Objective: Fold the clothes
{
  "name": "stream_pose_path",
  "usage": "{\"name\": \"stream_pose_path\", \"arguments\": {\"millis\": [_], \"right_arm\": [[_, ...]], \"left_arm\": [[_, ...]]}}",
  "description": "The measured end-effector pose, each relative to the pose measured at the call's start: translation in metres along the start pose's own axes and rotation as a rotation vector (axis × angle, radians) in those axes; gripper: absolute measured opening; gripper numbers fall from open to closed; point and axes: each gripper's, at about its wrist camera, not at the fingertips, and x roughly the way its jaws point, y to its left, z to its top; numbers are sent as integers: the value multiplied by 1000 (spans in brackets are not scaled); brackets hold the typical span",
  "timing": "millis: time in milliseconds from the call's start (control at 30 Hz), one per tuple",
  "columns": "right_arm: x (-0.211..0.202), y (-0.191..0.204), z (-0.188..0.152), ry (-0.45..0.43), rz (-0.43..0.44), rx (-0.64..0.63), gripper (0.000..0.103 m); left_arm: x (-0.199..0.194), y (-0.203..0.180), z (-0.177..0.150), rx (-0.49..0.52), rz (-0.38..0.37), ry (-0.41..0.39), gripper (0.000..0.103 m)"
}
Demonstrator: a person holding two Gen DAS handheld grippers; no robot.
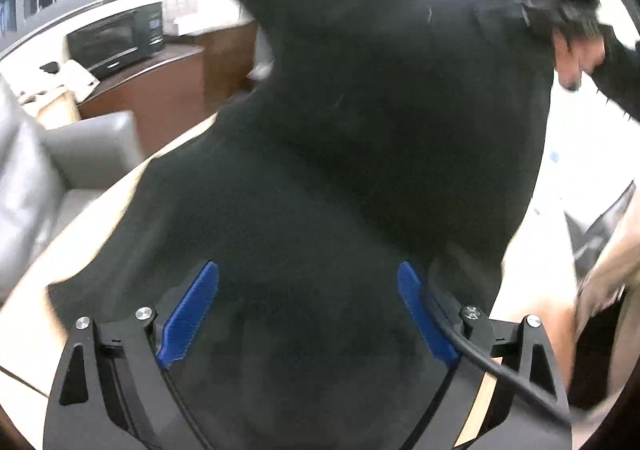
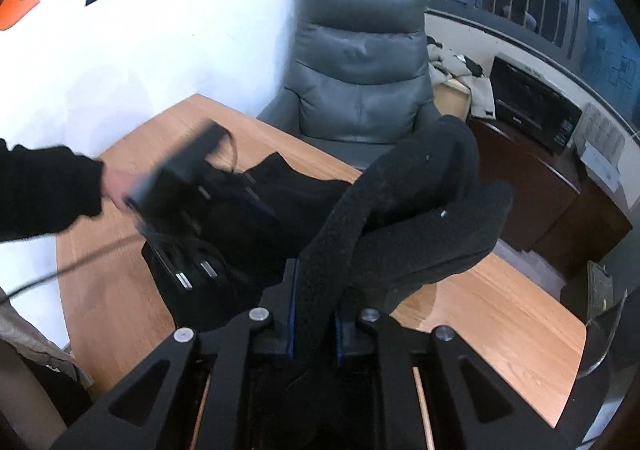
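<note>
A black fleece garment (image 1: 360,122) fills most of the left wrist view, hanging from the upper right down onto the wooden table (image 1: 80,234). My left gripper (image 1: 308,270) is open, its blue pads (image 1: 190,314) wide apart over the cloth. My right gripper (image 2: 314,314) is shut on a thick fold of the garment (image 2: 400,218) and lifts it above the table (image 2: 500,310). The right gripper also shows at the top right of the left wrist view (image 1: 560,10), gripping the cloth's raised edge. The left gripper appears blurred in the right wrist view (image 2: 192,178).
A grey leather armchair (image 2: 360,70) stands at the table's far side. A dark cabinet (image 2: 560,190) carries a black microwave (image 2: 532,106) and a pale garment (image 2: 460,70). A white wall lies to the left. A cable (image 2: 80,262) trails across the table.
</note>
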Motion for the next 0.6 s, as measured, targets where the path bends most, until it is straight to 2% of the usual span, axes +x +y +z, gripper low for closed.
{"name": "stream_pose_path", "arguments": {"millis": [67,100,133,333,467,600], "right_arm": [[6,3,-2,0,-12,2,13],[8,8,1,-5,-14,11,13],[12,14,5,-8,-16,21,13],[45,56,32,-25,-5,71,12],[69,78,47,-45,23,105,11],[81,91,51,-45,11,104,11]], "left_arm": [[2,6,-27,10,11,89,93],[3,4,-40,32,9,108,93],[2,0,-48,58,11,98,93],[-21,-10,-70,64,8,31,92],[-28,-7,-83,101,15,30,93],[-23,-9,-84,134,-3,30,97]]}}
